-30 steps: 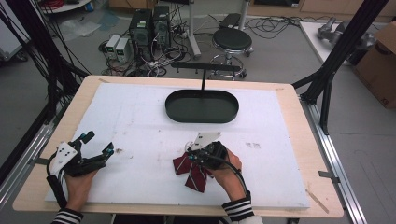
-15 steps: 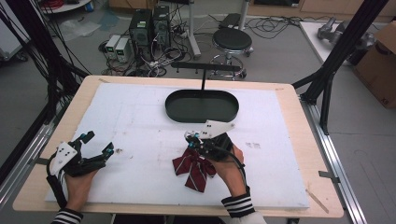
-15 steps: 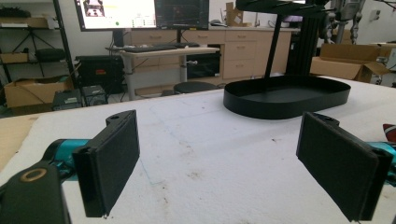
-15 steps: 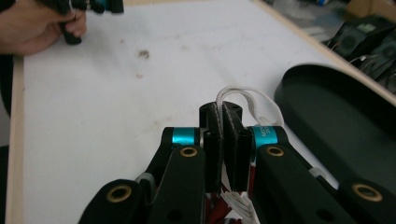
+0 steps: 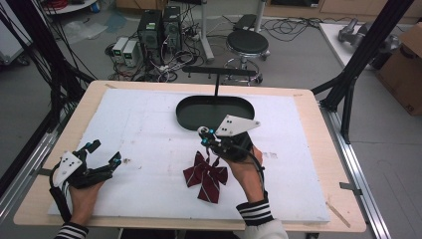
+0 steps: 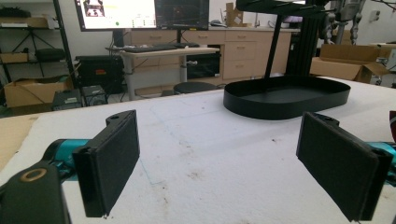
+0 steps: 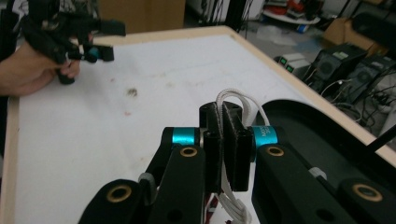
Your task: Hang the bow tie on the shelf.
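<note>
White foam sheet (image 5: 149,144) covers the wooden tabletop (image 5: 318,129); it is stained in places. Behind the tabletop I see computers (image 5: 159,30), cables and a stool (image 5: 247,42) on the floor.

Black oval tray (image 5: 186,107) sits at the far centre of the sheet, with a T-shaped stand (image 5: 219,73) rising from it.

Right gripper (image 5: 209,138) is just in front of the tray, held in the right hand (image 5: 246,172). Its fingers (image 7: 233,140) are pressed together on a white cord (image 7: 233,100), which loops out above them and hangs below. In the high view the cord runs down to a dark red plaid bow (image 5: 204,175). The bow lies on the sheet just near-side of the gripper; I cannot tell if any of it is lifted.

Left gripper (image 5: 103,155) is at the near left of the sheet, well apart from the bow, held in the left hand (image 5: 82,196). Its fingers (image 6: 112,163) are spread wide with nothing between them, low over the sheet and pointing toward the tray.
</note>
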`<action>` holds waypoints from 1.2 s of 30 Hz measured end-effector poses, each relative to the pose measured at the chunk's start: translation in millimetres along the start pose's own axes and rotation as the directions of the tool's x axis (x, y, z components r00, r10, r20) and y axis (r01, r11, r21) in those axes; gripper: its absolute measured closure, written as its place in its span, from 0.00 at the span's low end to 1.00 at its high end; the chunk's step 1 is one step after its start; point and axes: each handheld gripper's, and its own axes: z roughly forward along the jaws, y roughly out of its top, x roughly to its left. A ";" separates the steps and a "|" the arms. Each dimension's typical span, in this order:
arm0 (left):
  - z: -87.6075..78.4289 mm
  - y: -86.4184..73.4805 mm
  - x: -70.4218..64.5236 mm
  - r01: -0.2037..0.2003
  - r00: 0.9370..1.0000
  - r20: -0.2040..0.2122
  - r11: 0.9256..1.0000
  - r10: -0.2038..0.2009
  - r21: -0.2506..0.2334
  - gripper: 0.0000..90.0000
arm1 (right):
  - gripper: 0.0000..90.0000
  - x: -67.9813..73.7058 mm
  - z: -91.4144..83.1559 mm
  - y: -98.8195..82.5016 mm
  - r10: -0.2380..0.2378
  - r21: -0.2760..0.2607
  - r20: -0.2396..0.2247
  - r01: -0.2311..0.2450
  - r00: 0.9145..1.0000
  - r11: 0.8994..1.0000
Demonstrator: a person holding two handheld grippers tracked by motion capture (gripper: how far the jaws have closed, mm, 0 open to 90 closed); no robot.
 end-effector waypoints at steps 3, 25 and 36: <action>0.0 0.0 0.0 0.001 1.000 0.000 1.000 -0.001 0.000 0.15 | 0.97 -6.0 -2.4 7.4 0.013 -0.033 0.010 -0.012 1.000 0.999; 1.0 0.3 0.7 0.006 1.000 -0.001 1.000 -0.006 0.010 0.15 | 0.97 -52.7 -5.9 27.3 0.082 -0.132 0.074 -0.072 0.994 0.989; 1.1 0.3 0.2 0.005 1.000 -0.002 1.000 -0.005 0.010 0.15 | 0.97 -83.0 -10.0 38.0 0.110 -0.154 0.108 -0.093 0.988 0.984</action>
